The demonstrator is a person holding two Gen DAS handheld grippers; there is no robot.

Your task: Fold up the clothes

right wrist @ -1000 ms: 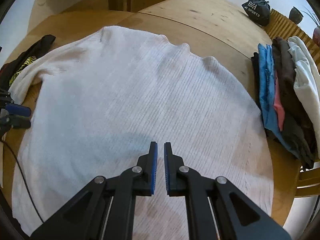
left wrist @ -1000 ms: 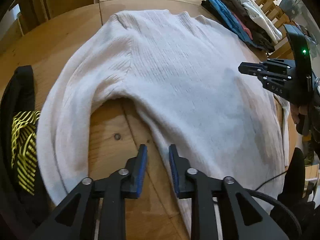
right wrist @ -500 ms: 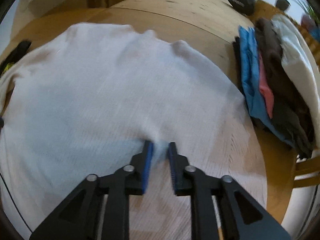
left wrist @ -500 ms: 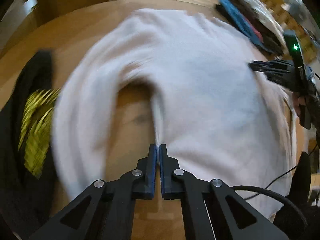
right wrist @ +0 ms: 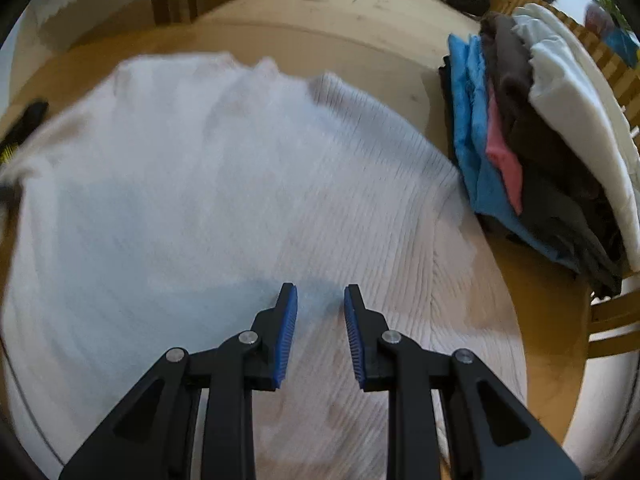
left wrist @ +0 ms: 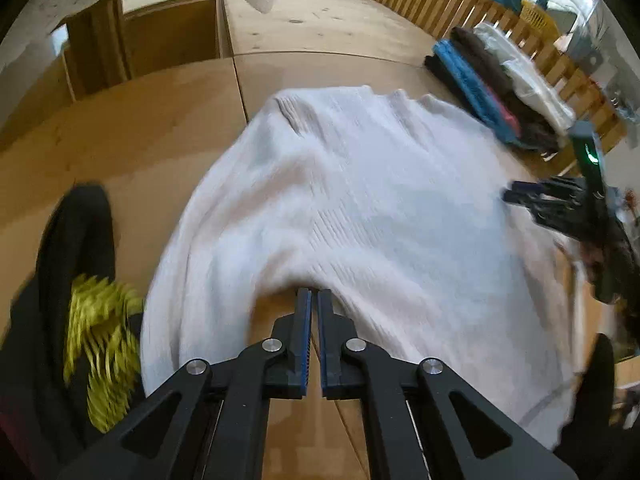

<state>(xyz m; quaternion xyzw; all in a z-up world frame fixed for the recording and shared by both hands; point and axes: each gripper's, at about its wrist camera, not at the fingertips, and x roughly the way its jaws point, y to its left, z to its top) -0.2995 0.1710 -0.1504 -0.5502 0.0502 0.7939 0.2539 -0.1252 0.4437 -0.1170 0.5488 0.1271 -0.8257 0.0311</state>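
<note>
Two tools over white sweater [right wrist: 208, 184] — left tool [left wrist: 314, 300] seemingly pinching it, right tool [right wrist: 320, 300] spread

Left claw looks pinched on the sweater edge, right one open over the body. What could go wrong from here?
1. The left claw grips only a thin edge of the white sweater near the underarm; a pull may slip it free.
2. The right claw hangs open over the sweater's middle; closing there may bunch the knit rather than catch an edge.
3. The stack of folded clothes lies right beside the sweater; a wide sweep might knock it.
</note>
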